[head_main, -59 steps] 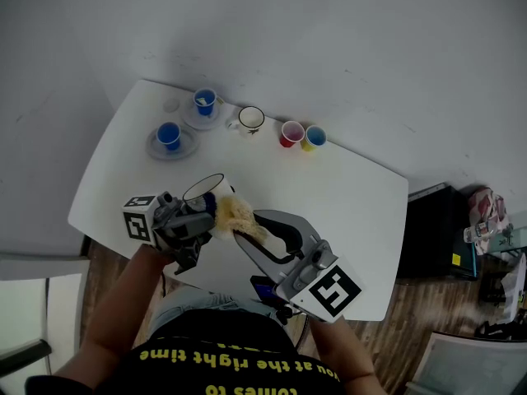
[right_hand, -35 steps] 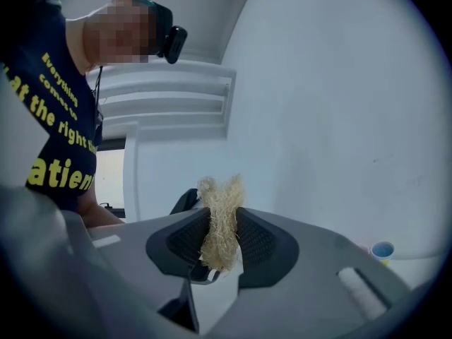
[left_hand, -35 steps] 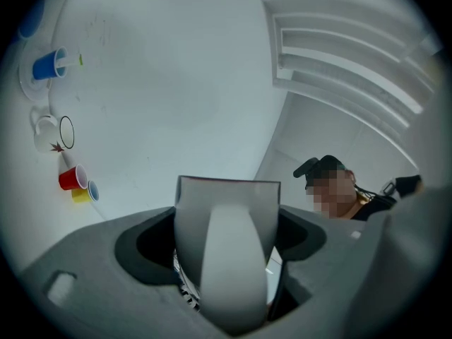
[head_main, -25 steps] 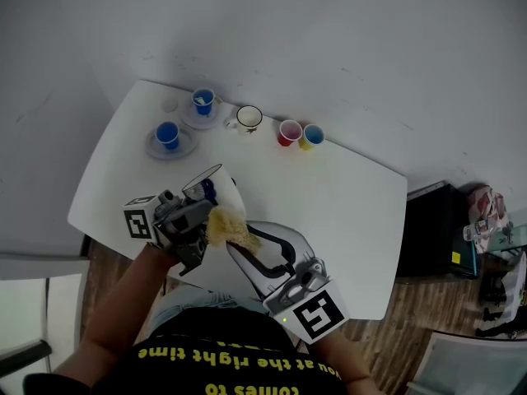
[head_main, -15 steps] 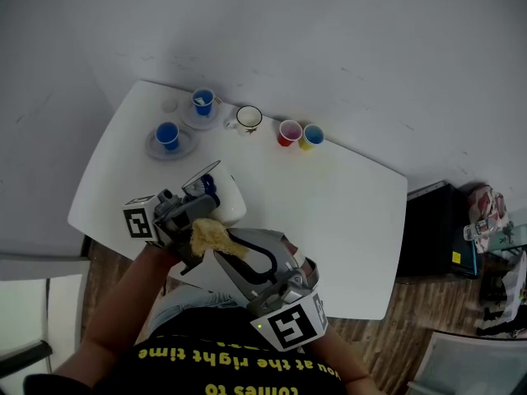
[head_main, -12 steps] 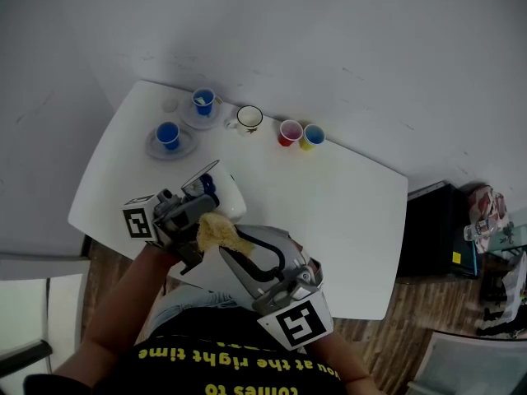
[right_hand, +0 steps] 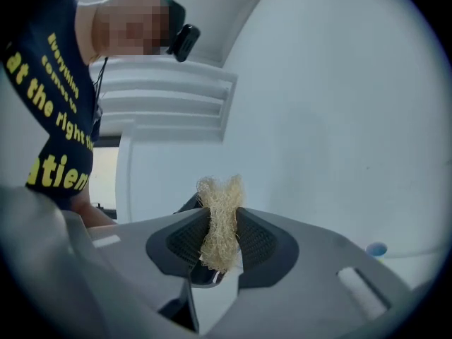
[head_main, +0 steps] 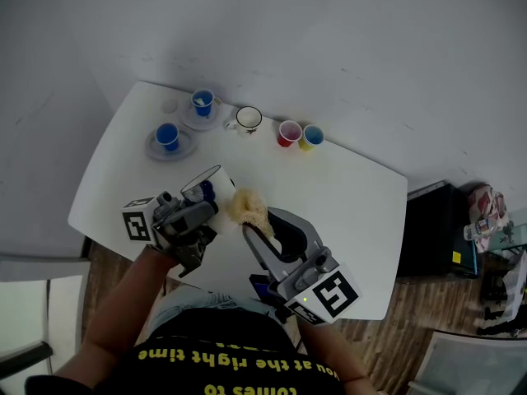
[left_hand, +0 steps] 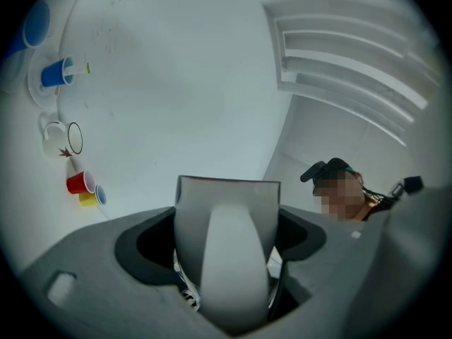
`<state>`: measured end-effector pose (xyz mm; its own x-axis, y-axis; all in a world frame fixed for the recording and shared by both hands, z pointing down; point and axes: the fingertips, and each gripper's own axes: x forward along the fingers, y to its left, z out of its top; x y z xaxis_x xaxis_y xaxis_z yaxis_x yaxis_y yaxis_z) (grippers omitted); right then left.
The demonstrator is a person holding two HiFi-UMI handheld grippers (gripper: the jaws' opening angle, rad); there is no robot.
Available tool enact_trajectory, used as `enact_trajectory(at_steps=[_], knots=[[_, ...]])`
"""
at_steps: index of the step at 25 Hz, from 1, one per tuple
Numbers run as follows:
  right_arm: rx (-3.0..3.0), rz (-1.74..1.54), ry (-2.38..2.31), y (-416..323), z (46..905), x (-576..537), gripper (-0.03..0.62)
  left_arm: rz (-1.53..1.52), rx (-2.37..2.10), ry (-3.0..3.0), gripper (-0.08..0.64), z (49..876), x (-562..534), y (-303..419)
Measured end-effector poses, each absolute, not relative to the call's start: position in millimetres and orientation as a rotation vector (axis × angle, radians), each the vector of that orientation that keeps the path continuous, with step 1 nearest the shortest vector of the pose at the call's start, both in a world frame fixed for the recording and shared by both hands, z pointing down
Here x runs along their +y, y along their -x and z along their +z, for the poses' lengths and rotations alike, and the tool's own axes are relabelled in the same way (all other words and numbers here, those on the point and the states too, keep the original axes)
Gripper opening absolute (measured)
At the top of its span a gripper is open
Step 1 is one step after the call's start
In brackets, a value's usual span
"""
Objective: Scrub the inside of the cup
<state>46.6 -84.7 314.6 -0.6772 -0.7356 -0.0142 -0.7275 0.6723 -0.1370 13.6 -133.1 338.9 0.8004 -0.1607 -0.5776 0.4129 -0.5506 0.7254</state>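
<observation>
My head camera looks steeply down on the white counter [head_main: 354,196] from well above. The camera on my left hand-held gripper [left_hand: 226,242] looks close along its jaws across that counter, and both views share the red cup [head_main: 290,132]. The camera on my right hand-held gripper [right_hand: 221,239] faces back toward my shirt [right_hand: 53,119].

left gripper [head_main: 204,214] clamps the white cup [head_main: 204,191], right gripper [head_main: 251,225] pinches a fibrous scrubber [head_main: 247,206], tips close together.
</observation>
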Motion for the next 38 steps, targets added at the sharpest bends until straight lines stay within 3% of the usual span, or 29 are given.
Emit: enact_trajectory(at_steps=[10, 16, 31, 38], knots=[[2.577, -0.646, 1.161, -70, 351, -106, 0.115, -0.774, 0.288, -2.027, 0.405, 322, -125, -17], [2.556, -0.746, 1.125, -67, 360, -107, 0.115, -0.808, 0.299, -2.011, 0.405, 312, -124, -16], [2.818, -0.164, 1.122, -39, 306, -68, 0.117, -0.74, 0.052, -2.008, 0.405, 331, -140, -14], [2.96, -0.098, 0.988, 2, 317, -55, 0.117, -0.777, 0.054, -1.939, 0.405, 315, -145, -17]])
